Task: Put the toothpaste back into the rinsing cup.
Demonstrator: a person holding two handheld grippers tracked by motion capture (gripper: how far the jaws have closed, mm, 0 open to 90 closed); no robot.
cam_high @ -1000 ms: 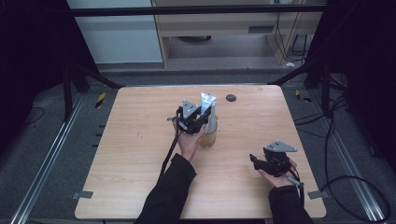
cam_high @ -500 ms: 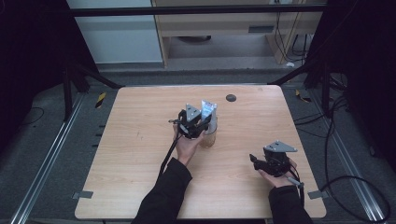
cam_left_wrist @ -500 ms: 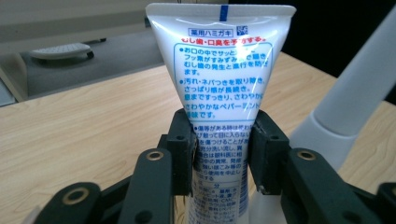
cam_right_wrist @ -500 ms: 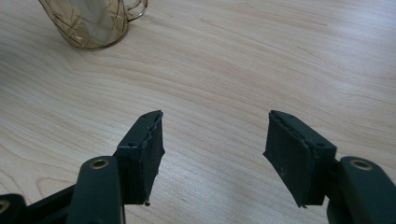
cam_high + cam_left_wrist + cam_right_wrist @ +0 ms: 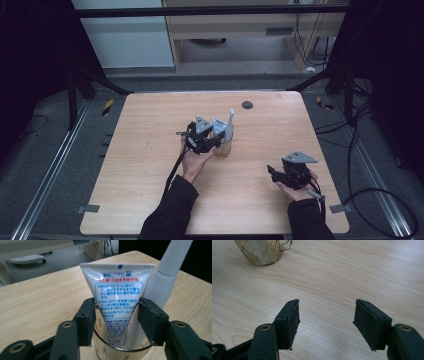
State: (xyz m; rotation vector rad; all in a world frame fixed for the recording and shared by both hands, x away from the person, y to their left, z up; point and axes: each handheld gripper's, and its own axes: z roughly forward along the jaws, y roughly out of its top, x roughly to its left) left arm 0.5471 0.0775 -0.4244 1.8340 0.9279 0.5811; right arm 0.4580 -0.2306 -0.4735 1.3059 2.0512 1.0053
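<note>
Left claw point(image 5: 113, 320): its two black jaws sit on either side of a white plastic toothpaste tube with blue and red print point(image 5: 117, 302), touching or just short of its edges; whether they press it I cannot tell.
Tube, place: it stands in a clear amber-tinted glass cup point(image 5: 120, 350), near the middle of the pale wooden desk point(image 5: 150, 165); in the high view the left claw point(image 5: 212, 141) is at the cup point(image 5: 224, 148).
Tube, axis: long axis close to upright, flat crimped end up, narrow end down inside the cup, leaning a little.
Neighbour: a white plastic handle-like stick point(image 5: 160, 287) stands in the same cup, just beside the tube and behind the jaw on that side; what it is I cannot say.
Right claw point(image 5: 327, 322): jaws wide apart, nothing between them, low over bare desk, well apart from the cup point(image 5: 263, 252).
Risk: judged from here, a pull on the tube could drag the cup rim and tip it, since nothing steadies the cup.
Risk: the jaw could catch the white stick.
Risk: a soft tube may buckle or slip.
</note>
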